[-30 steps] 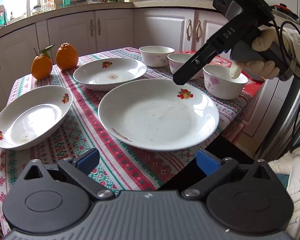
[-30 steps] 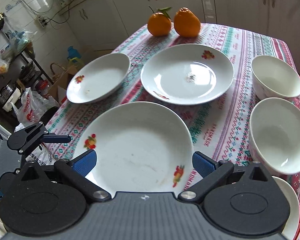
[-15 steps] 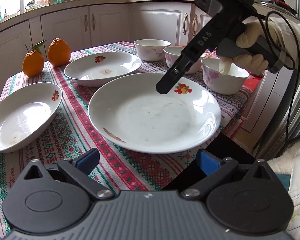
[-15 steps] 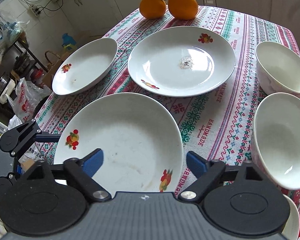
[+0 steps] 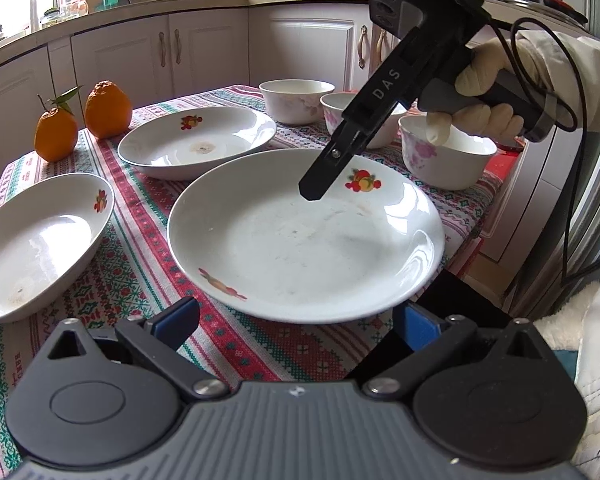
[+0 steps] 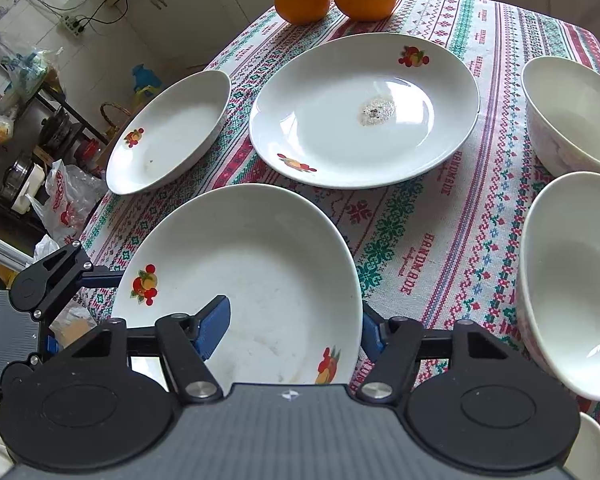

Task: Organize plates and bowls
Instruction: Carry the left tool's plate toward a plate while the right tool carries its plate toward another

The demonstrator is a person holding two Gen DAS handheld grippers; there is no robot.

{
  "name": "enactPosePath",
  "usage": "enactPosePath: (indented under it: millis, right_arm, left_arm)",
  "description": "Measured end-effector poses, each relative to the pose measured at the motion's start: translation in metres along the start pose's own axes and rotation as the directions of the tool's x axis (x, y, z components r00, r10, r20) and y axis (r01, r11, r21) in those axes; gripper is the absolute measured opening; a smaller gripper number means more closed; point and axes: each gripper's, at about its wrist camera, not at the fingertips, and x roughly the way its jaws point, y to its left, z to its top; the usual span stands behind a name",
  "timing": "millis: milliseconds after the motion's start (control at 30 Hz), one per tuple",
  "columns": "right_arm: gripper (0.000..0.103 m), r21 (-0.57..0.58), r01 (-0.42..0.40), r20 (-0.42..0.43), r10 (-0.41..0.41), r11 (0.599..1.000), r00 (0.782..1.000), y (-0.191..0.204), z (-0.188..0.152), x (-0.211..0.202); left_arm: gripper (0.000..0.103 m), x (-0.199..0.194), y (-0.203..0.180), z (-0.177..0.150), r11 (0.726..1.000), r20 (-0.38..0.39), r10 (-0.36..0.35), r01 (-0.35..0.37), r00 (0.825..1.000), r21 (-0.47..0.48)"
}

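Tablecloth (image 5: pixel 112 248) patterned red-green; white cabinets (image 5: pixel 140 60) behind.

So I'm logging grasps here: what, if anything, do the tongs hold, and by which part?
The right tongs, just closed, straddle the near rim of the large plate, one finger inside and one outside. The left tongs hold nothing.

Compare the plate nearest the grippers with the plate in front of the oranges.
The near plate has the right gripper on its rim, jaws just closed across it; the far plate lies untouched. The far plate has a brown stain at its centre; the near plate shows only faint smears. Both are white, fruit-printed, on the tablecloth.
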Motion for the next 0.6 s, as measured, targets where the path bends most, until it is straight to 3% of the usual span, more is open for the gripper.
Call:
enactPosePath:
  millis: [600]
  right_arm:
    - [0.069,-0.018,-0.025,-0.001,0.025,1.0,1.0,-0.0035,0.0006,-0.0009]
  left_arm:
    - [0.102,0.0062,0.0001,0.0034,0.999,-0.008,-0.028,0.028,1.0,0.027]
